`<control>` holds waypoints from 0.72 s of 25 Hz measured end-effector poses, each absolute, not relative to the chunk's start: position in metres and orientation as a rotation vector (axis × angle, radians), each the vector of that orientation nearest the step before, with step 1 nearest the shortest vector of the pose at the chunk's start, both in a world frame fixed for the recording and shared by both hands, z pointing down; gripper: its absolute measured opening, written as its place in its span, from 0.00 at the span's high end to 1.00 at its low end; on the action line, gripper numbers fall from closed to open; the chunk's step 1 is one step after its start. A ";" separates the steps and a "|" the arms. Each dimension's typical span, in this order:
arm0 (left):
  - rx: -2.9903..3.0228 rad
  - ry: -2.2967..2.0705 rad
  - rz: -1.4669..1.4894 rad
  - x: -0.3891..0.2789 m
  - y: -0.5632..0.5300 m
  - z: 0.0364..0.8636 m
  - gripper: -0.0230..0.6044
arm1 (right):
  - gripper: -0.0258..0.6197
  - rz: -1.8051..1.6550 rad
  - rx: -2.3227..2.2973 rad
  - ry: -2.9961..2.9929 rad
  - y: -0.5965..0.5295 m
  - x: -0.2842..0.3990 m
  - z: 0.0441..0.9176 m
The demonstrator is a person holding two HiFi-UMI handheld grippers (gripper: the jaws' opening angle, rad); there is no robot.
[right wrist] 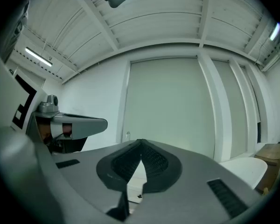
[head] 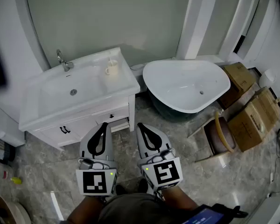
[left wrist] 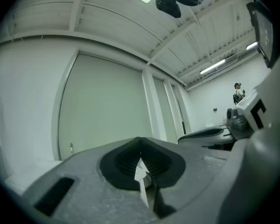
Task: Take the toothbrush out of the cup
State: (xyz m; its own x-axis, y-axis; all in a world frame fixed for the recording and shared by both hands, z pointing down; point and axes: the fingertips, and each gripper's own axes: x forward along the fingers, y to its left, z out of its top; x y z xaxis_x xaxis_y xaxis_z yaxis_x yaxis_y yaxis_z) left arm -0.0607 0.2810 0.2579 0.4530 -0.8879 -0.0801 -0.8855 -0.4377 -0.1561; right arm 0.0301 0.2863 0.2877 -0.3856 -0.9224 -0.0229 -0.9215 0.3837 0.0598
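Head view looks steeply down on a white counter (head: 123, 80) with a basin (head: 60, 91) sunk into it and a tap (head: 63, 61) at the back. The cup (head: 111, 68) stands upright on the flat part of the counter to the right of the basin, near the back edge. At this size I cannot make out the toothbrush in it with any certainty.

My left tool (head: 103, 125) and right tool (head: 141, 125) are held side by side low in front of me, over the marbled floor (head: 46, 171). Both point level toward the cabinet front, well short of the cup and touching nothing.

To the right of the counter stands a white bathtub (head: 186, 85), and beyond it some cardboard boxes (head: 252, 120) sit on the floor.

Left gripper view shows my left tool's jaws meeting at the tips. They are fully closed, with only bare wall showing in the slit behind them, so it has hold of nothing. Right gripper view shows the same of my right tool: its ribbed pads are pressed together at the tip and there is nothing between them. The tap shows small beyond each tool, against the pale green wall panel.
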 end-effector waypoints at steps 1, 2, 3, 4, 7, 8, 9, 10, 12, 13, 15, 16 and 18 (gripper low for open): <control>-2.526 1.558 -0.022 -0.056 0.281 0.257 0.95 | 0.94 -0.102 1.734 -2.607 0.286 0.034 0.286; -2.526 1.558 -0.023 -0.052 0.281 0.257 0.94 | 0.94 -0.103 1.733 -2.615 0.286 0.038 0.285; -2.527 1.557 -0.026 -0.048 0.281 0.257 0.95 | 0.94 -0.099 1.732 -2.627 0.287 0.042 0.284; -2.531 1.557 -0.033 -0.043 0.281 0.258 0.95 | 0.94 -0.090 1.732 -2.644 0.288 0.046 0.283; -2.537 1.560 -0.055 -0.028 0.283 0.260 0.95 | 0.94 -0.072 1.739 -2.669 0.289 0.063 0.281; -2.530 1.558 -0.058 -0.023 0.283 0.260 0.95 | 0.94 -0.067 1.742 -2.669 0.288 0.069 0.282; -2.524 1.556 -0.061 -0.018 0.282 0.261 0.94 | 0.94 -0.061 1.743 -2.669 0.287 0.075 0.283; -2.517 1.557 -0.064 -0.014 0.282 0.262 0.94 | 0.94 -0.057 1.741 -2.668 0.287 0.080 0.285; -2.510 1.569 -0.073 -0.005 0.284 0.266 0.95 | 0.94 -0.054 1.738 -2.666 0.287 0.092 0.289; -2.508 1.579 -0.082 -0.002 0.285 0.269 0.95 | 0.94 -0.050 1.742 -2.663 0.286 0.098 0.292; -2.508 1.600 -0.112 0.001 0.287 0.277 0.95 | 0.94 -0.013 1.762 -2.654 0.284 0.111 0.301; -2.511 1.614 -0.134 0.001 0.287 0.281 0.95 | 0.94 0.015 1.773 -2.651 0.282 0.117 0.305; -2.508 1.637 -0.162 0.000 0.286 0.286 0.95 | 0.94 0.054 1.792 -2.645 0.279 0.125 0.312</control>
State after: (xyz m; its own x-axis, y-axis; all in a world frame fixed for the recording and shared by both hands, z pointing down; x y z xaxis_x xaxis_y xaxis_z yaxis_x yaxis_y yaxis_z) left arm -0.0004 0.2861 0.2855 0.4017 -0.9157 0.0128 -0.9004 -0.3974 -0.1771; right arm 0.1253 0.2789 0.3117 -0.3699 -0.9287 -0.0254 -0.9269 0.3708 -0.0579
